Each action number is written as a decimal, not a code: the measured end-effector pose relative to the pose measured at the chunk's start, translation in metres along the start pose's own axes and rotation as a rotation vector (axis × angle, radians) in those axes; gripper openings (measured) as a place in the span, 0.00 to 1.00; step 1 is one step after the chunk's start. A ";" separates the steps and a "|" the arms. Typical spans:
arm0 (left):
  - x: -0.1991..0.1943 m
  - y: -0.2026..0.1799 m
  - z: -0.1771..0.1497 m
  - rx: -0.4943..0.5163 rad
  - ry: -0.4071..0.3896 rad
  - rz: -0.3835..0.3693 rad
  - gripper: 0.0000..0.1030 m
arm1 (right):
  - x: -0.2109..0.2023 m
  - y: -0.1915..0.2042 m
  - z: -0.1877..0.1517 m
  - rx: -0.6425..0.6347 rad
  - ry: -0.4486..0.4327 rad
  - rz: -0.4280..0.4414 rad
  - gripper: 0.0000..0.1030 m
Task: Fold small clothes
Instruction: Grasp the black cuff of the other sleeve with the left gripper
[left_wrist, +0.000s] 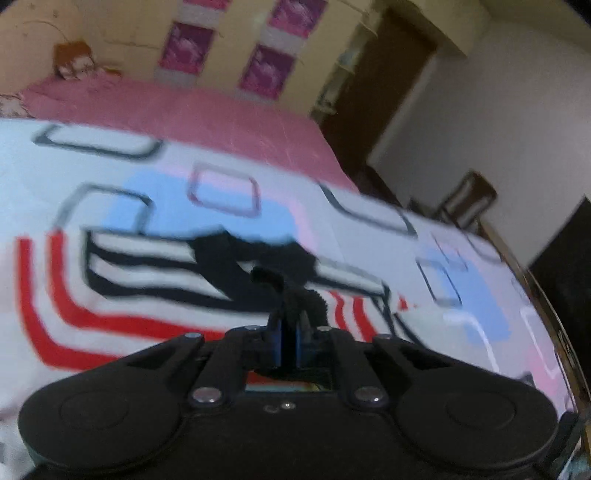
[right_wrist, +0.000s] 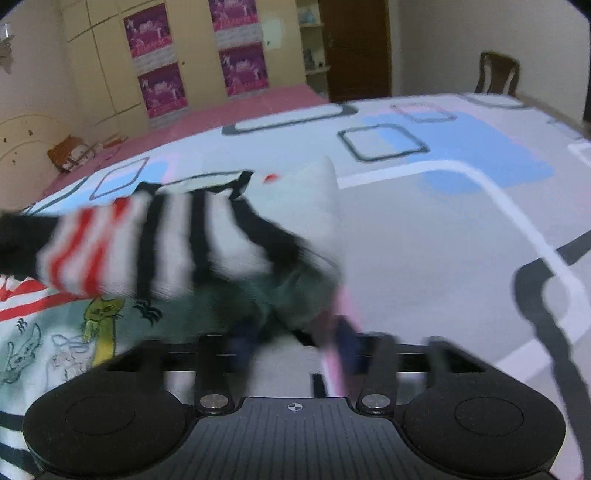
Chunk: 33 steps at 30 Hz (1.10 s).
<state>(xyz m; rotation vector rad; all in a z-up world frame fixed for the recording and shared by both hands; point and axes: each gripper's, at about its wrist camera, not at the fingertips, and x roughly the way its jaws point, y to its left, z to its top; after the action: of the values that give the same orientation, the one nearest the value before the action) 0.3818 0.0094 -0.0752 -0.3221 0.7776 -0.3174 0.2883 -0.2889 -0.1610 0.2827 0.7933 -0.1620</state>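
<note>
Left gripper: its 2 blue-padded fingers are pressed together, pinching a black edge of the striped garment. Beyond the fingertips the garment spreads over the bedsheet, showing black-and-white bands, then red-and-white bands to the left. The view is motion-blurred; fabric detail is not resolvable.

Right gripper: fingers stand apart, with a fold of the garment hanging between and above them. Blur prevents confirming contact with either pad; I cannot tell whether it grips. In this view the garment is lifted off the sheet, its black-and-white bands running into red-and-white at the left, with a black part cut off by the left frame edge. Its lower portion, resting on the bed at near left, carries cartoon animal drawings, including a yellow-green cat figure. No legible writing or brand is found anywhere.

Further back: the sheet's blue, pink and grey rectangle print, a pink bed cover, cream wardrobe doors with 4 magenta posters whose text is unreadable, a dark door and a wooden chair.
</note>
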 end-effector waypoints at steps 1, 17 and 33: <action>-0.006 0.009 0.005 -0.009 -0.013 0.019 0.07 | 0.001 0.001 0.000 -0.002 0.000 0.002 0.32; 0.008 0.070 -0.036 -0.012 0.089 0.287 0.27 | -0.025 -0.008 0.000 -0.052 0.016 0.013 0.18; 0.037 0.026 -0.043 0.172 0.089 0.259 0.60 | 0.062 -0.004 0.084 -0.035 0.008 0.065 0.55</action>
<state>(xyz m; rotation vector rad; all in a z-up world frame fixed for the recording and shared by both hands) 0.3800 0.0112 -0.1378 -0.0436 0.8628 -0.1532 0.3868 -0.3208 -0.1506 0.2757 0.7935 -0.0862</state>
